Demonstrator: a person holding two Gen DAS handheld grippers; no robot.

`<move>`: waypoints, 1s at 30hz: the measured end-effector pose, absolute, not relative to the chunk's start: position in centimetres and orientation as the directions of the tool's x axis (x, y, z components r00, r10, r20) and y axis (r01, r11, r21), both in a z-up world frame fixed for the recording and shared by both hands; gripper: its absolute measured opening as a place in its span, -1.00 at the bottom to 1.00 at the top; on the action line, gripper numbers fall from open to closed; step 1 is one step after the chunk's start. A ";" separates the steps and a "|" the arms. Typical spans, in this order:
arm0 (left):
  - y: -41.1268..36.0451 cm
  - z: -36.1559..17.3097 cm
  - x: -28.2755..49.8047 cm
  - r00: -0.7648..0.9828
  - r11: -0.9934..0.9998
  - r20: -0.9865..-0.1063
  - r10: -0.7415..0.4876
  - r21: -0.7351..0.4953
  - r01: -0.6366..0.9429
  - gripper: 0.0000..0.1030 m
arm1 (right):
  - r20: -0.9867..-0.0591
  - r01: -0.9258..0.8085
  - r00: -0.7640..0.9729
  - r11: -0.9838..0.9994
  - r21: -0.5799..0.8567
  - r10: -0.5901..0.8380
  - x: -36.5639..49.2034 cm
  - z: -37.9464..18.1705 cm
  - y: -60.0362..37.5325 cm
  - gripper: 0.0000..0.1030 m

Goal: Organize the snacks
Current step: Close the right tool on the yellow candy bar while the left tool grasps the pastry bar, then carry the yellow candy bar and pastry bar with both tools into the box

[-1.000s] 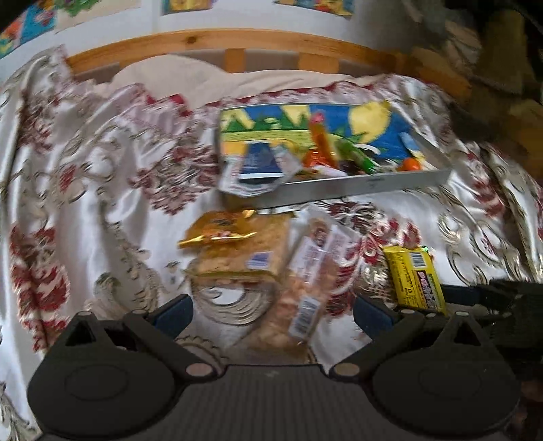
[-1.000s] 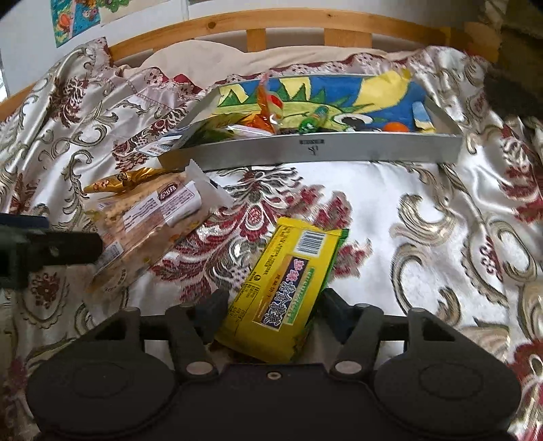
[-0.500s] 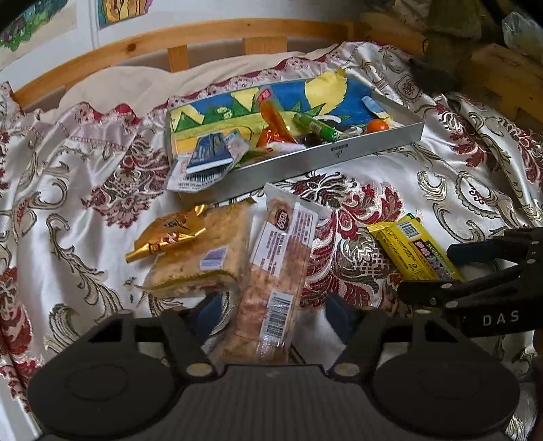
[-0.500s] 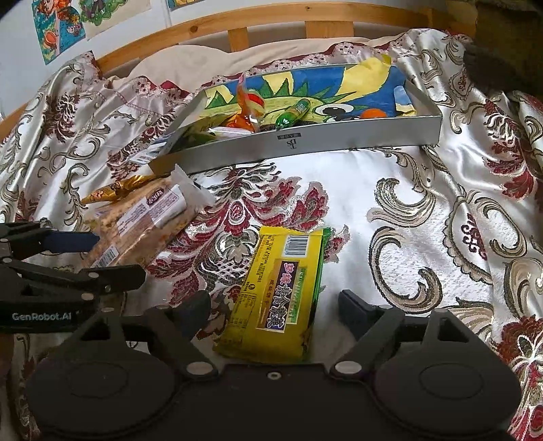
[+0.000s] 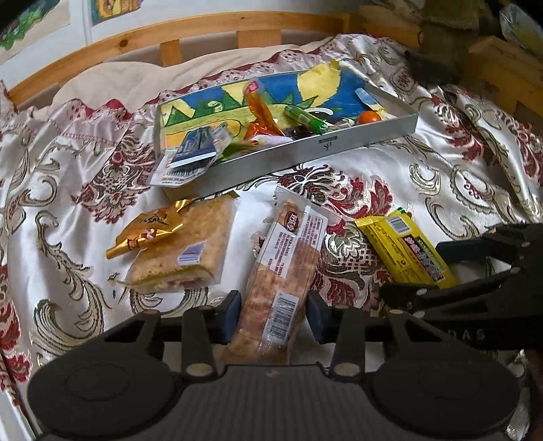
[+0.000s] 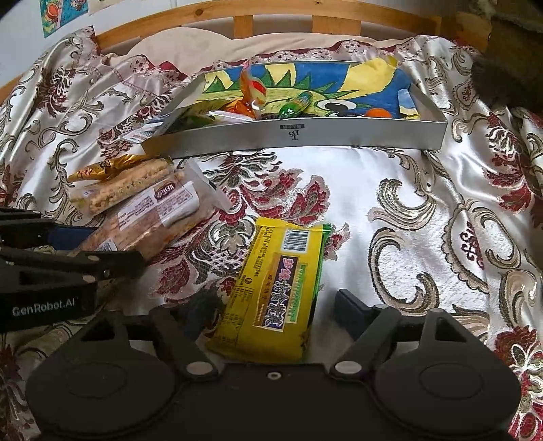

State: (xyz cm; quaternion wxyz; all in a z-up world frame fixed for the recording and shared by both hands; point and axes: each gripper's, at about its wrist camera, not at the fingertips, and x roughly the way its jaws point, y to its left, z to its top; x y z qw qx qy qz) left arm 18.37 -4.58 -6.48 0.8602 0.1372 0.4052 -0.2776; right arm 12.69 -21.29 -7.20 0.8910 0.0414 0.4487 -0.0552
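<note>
Your left hand-held gripper (image 5: 273, 317) straddled the long cracker pack (image 5: 281, 281) lying on the bed (image 5: 51, 210), pads not quite touching it. Your right hand-held gripper (image 6: 271, 308) stood spread around the yellow snack pack (image 6: 276, 291), below the tray (image 6: 305, 134).

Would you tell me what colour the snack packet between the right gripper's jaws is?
Yellow snack packet with green edging, clearest in the right wrist view.

We see a satin bedspread (image 5: 85, 190) in cream with red and gold floral scrolls, wrinkled across the bed. Behind it runs a wooden headboard rail (image 5: 203, 25), with a plain beige pillow (image 6: 210, 44) lying against it. Bright children's drawings (image 5: 112, 8) hang on the white wall above. A dark furry shape (image 6: 492, 81), perhaps a toy, sits at the right edge.
</note>
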 end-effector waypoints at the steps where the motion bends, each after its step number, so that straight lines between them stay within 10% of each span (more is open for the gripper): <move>1: -4.6 -6.6 18.5 0.511 0.807 -0.775 -0.370 0.004 0.591 -0.04 | -0.804 0.138 0.591 0.990 0.023 -0.064 12.7 -7.2 -21.3 0.47; 10: -5.4 -7.1 19.2 0.471 0.801 -0.794 -0.384 -0.033 0.598 -0.09 | -0.796 0.165 0.603 0.984 0.061 -0.051 12.0 -6.8 -22.2 0.01; 30: -4.8 -5.5 17.4 0.284 0.814 -0.820 -0.496 -0.326 0.481 -0.24 | -0.767 0.120 0.642 0.989 0.088 -0.010 8.0 -5.0 -22.7 -0.05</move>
